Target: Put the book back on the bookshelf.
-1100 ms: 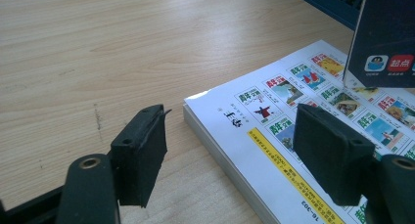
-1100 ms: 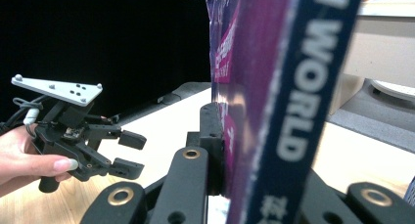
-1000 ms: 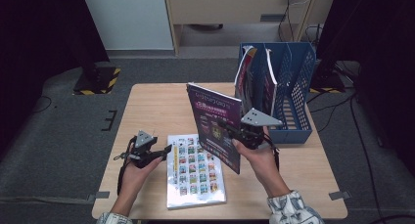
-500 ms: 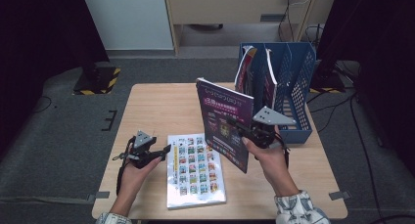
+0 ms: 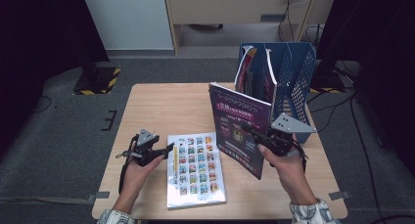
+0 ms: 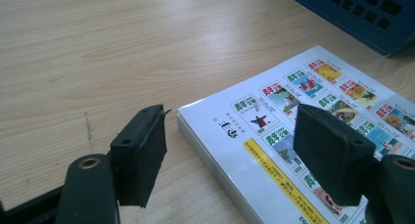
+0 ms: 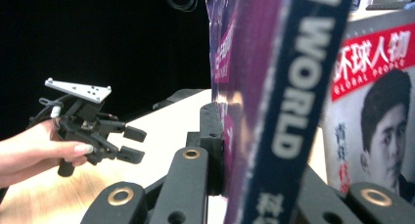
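Purple magazine (image 5: 241, 131) upright, clamped between right gripper (image 5: 262, 139) fingers, left gripper (image 5: 169, 148) fingers released beside white booklet (image 5: 195, 168)

Surroundings of the table (image 5: 161, 104)
Light wooden table on grey carpet (image 5: 58, 150); a cabinet (image 5: 235, 9) stands behind it, a yellow-black striped base (image 5: 98, 79) to its far left.

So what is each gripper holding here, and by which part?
The right gripper is shut on the purple magazine, held upright, gripped at its lower spine edge. The left gripper is open, holding nothing, beside the white booklet.
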`<state>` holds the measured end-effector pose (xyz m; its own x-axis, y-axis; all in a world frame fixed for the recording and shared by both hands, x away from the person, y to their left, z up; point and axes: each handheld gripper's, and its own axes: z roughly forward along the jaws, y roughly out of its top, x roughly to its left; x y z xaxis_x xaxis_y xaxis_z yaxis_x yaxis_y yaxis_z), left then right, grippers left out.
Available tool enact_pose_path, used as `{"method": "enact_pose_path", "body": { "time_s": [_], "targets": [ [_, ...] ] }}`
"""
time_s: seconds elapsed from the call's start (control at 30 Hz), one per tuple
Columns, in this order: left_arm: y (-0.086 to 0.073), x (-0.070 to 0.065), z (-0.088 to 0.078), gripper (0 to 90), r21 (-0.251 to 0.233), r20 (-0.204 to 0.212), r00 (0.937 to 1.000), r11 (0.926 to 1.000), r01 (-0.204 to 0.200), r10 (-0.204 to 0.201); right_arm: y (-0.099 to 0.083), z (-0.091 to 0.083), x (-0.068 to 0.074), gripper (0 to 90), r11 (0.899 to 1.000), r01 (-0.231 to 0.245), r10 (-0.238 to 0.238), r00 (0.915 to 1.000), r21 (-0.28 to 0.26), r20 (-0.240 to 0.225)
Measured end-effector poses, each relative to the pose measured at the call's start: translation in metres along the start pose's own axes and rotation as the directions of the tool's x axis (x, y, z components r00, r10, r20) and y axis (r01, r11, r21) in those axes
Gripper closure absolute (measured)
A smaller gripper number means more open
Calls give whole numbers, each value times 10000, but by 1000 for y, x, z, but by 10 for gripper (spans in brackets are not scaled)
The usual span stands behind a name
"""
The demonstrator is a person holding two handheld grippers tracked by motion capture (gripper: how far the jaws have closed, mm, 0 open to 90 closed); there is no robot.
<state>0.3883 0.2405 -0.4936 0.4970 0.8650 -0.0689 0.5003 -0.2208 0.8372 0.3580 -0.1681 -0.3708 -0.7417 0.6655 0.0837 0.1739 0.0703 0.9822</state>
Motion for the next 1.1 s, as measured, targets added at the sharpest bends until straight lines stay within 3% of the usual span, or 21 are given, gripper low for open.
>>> {"method": "enact_pose_path", "body": {
  "time_s": [0.47,1.1],
  "targets": [
    [1,-4,6,229,302,42,9997,9993,-238,237,-10,-25,-12,843,9997,-241,238,9992,76,307],
    [1,-3,6,218,258,1,9998,9995,-193,193,-1,-48,-26,843,9990,-441,445,9978,-105,482]
  ]
}}
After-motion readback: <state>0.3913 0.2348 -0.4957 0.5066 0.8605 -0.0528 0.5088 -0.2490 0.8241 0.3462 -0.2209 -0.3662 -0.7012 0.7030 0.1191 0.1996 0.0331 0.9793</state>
